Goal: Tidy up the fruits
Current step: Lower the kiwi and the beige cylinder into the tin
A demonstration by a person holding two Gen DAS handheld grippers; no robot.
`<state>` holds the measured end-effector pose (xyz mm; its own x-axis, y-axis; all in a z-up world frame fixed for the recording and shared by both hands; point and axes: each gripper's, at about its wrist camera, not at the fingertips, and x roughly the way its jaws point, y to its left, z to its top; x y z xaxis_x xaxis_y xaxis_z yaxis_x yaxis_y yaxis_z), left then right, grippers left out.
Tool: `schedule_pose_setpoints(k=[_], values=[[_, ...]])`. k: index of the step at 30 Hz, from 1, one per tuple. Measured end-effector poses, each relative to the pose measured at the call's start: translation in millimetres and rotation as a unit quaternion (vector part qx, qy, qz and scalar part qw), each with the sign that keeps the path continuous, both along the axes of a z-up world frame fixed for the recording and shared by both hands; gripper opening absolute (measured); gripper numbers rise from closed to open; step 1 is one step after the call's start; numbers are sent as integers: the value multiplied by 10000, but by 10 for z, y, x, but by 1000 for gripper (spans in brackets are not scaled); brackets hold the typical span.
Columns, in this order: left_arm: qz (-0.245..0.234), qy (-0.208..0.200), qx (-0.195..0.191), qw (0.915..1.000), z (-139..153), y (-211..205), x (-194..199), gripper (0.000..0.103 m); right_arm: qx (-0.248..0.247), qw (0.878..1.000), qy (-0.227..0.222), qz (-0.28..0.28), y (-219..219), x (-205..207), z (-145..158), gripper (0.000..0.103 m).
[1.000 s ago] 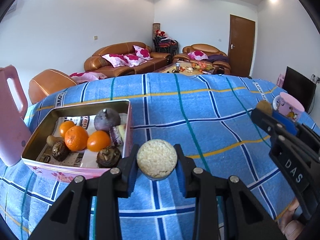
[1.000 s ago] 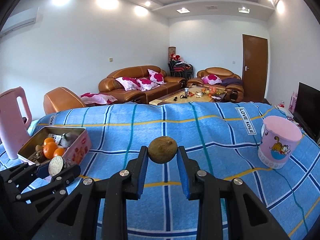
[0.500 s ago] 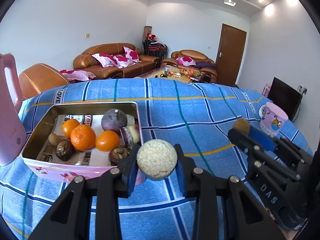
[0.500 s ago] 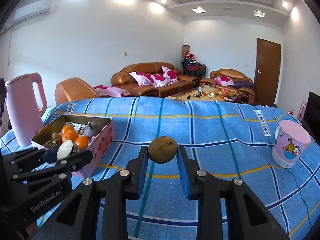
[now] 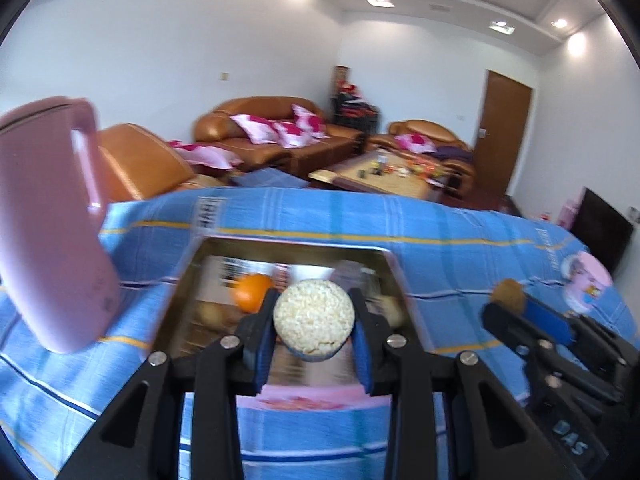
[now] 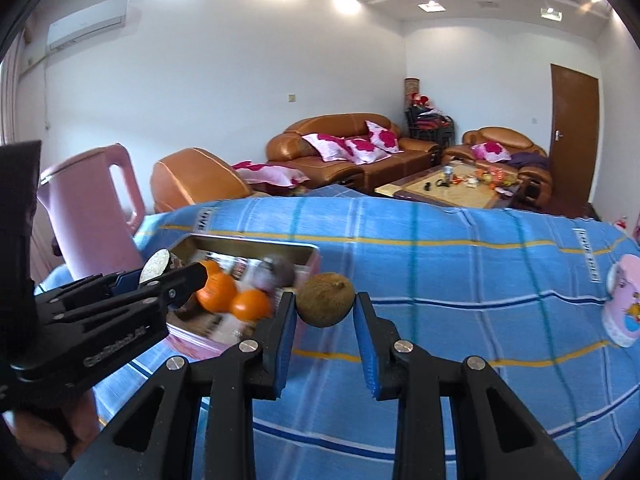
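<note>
My left gripper (image 5: pixel 314 320) is shut on a pale round puffed-rice cake (image 5: pixel 314 316), held above the near half of the pink tin box (image 5: pixel 312 398). Oranges (image 5: pixel 254 298) and other fruit lie blurred inside the box. My right gripper (image 6: pixel 325 306) is shut on a brown round fruit (image 6: pixel 326 304), just right of the tin box (image 6: pixel 310 258) and above the blue checked cloth (image 6: pixel 460 280). In the right wrist view the left gripper (image 6: pixel 158 270) reaches over the box from the left with the cake (image 6: pixel 155 266). The right gripper (image 5: pixel 506 306) shows at the right in the left wrist view.
A pink kettle (image 5: pixel 48 220) stands left of the box, also visible as the kettle (image 6: pixel 90 208) in the right wrist view. A pink cup (image 6: pixel 624 300) sits near the table's right edge. Sofas and a coffee table fill the room behind.
Both grippers have swung left towards the tin box, each still holding its item. The left one now hangs over the box; the right one has come up beside it.
</note>
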<state>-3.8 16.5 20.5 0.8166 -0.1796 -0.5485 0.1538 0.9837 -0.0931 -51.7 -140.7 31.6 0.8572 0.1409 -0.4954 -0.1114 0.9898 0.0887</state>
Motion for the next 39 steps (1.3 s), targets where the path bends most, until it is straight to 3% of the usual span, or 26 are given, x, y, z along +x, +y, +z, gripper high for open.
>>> schedule_pose_setpoints(k=[9,14,28,39], values=[[753,-63,578,9955,-90,248,288,35,439,9989,154,24,411,308,-81,31],[966,143,601,9934,-159,303,447,35,410,9990,113,-124,495,475,-87,32],[1095,331,722,9908,-175,275,713,35,253,9988,212,-365,530,768,-183,32],[1053,431,606,9917,-293,319,786,35,201,9980,296,-521,474,973,-208,32]])
